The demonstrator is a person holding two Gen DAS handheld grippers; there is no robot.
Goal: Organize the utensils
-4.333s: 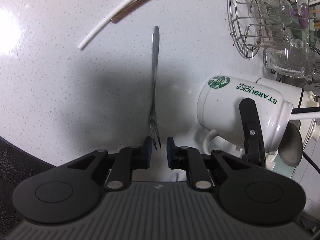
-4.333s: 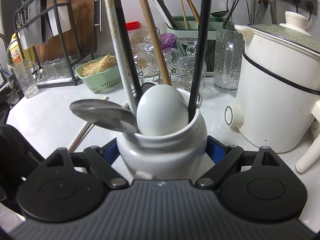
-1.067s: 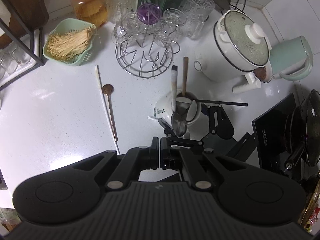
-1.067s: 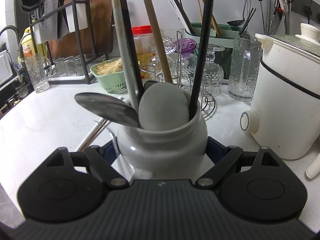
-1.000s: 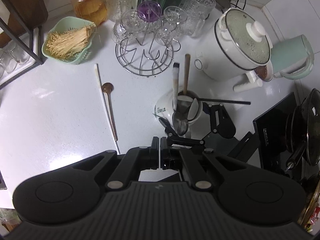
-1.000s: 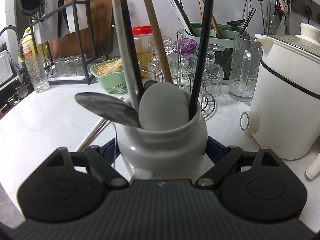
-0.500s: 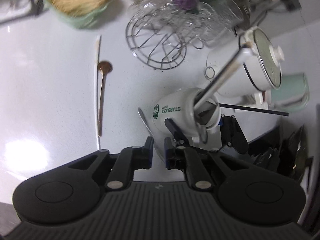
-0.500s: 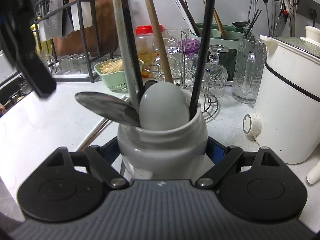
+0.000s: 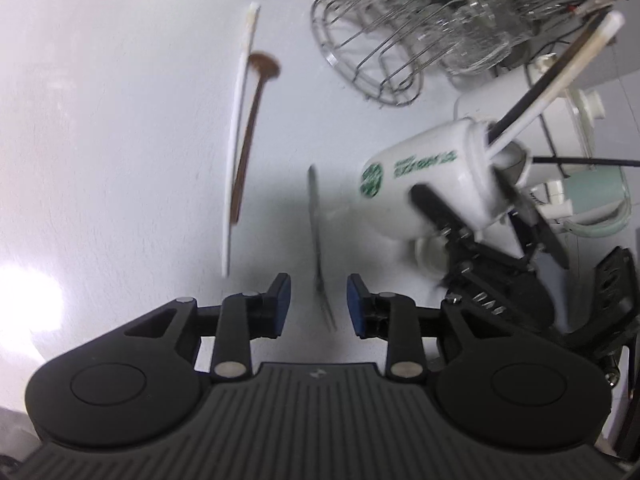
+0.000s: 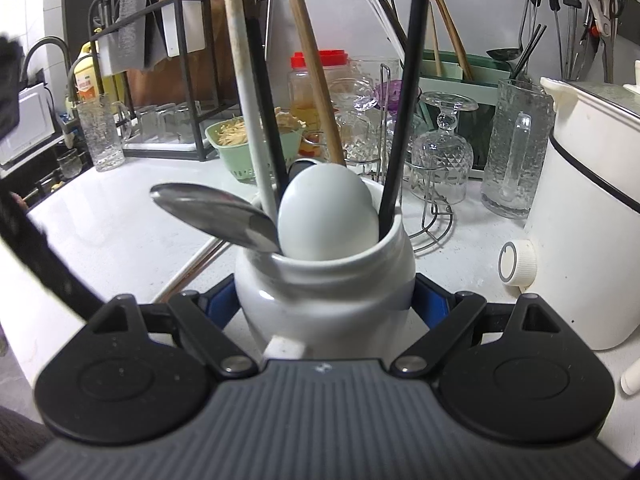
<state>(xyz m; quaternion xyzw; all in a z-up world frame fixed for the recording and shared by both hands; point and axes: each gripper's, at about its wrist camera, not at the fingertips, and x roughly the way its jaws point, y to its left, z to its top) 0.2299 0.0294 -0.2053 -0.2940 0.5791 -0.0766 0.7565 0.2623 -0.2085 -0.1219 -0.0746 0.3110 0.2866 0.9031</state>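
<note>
My right gripper [image 10: 324,300] is shut on the white Starbucks mug [image 10: 324,292], which holds a steel spoon [image 10: 212,208], a pale ceramic spoon [image 10: 328,212] and several chopsticks. In the left wrist view the mug [image 9: 432,184] stands right of centre. My left gripper [image 9: 319,306] is open just above the white counter [image 9: 120,160]. A metal fork [image 9: 318,248] lies on the counter with its tines between the blue pads. A white chopstick [image 9: 236,136] and a brown wooden spoon [image 9: 252,120] lie to the left.
A wire glass rack [image 9: 400,40] stands behind the mug. A white cooker [image 10: 592,208] stands to the right, with a green basket [image 10: 240,144], a red-lidded jar [image 10: 312,84] and a black dish rack [image 10: 160,60] at the back.
My left gripper has dropped low toward the counter and opened wider. The fork now lies between its pads. The right gripper has kept hold of the mug.
</note>
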